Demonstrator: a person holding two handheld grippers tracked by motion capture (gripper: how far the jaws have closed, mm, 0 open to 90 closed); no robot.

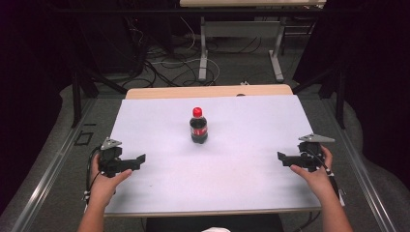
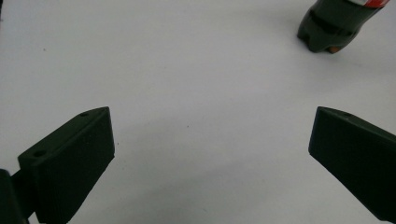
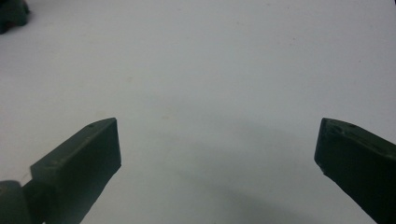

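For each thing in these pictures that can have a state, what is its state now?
Bottle: upright, red cap on, standing alone mid-table.
Left gripper: open, empty, held near the table's left edge.
Right gripper: open, empty, held near the table's right edge.

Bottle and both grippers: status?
Left gripper open, empty, near table's left edge. Right gripper open, empty, near right edge. Cola bottle upright mid-table, red cap on, untouched. White table bare between.

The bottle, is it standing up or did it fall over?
Standing up. The bottle sits on its base on the white table, with its red cap pointing straight up.
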